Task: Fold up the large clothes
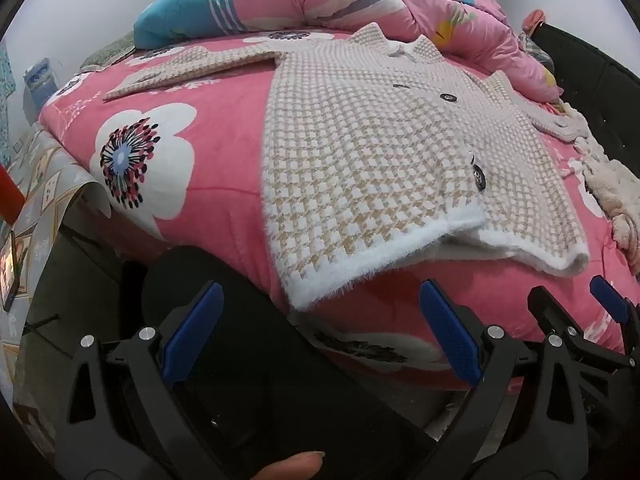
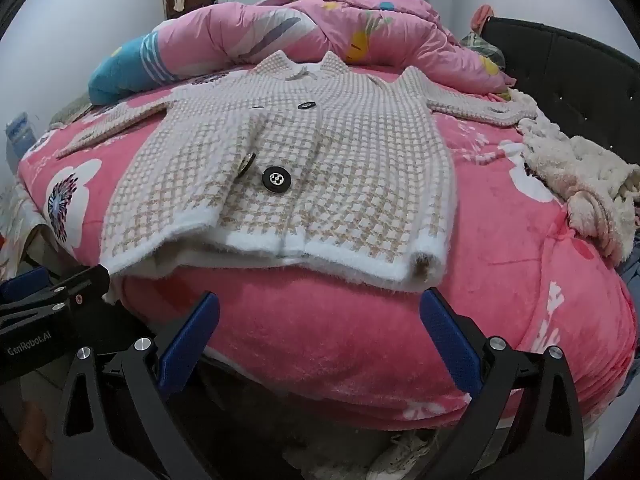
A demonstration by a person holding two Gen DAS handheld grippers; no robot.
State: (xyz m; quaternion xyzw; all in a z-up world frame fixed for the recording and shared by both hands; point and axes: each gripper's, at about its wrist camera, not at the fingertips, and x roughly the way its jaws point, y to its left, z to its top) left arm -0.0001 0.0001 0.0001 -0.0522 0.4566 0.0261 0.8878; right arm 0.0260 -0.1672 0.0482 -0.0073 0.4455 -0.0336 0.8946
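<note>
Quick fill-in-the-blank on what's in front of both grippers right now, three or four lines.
1. The checked cardigan lies spread on the ____ floral blanket.
2. Both the left gripper and the right gripper have jaws that are ____.
3. The cardigan's large buttons are ____ in colour.

Missing words: pink; open; black

cardigan (image 2: 304, 184) right cuff: hidden under cream fleece (image 2: 580, 176) | shoe (image 2: 404, 456): cut off below
</note>
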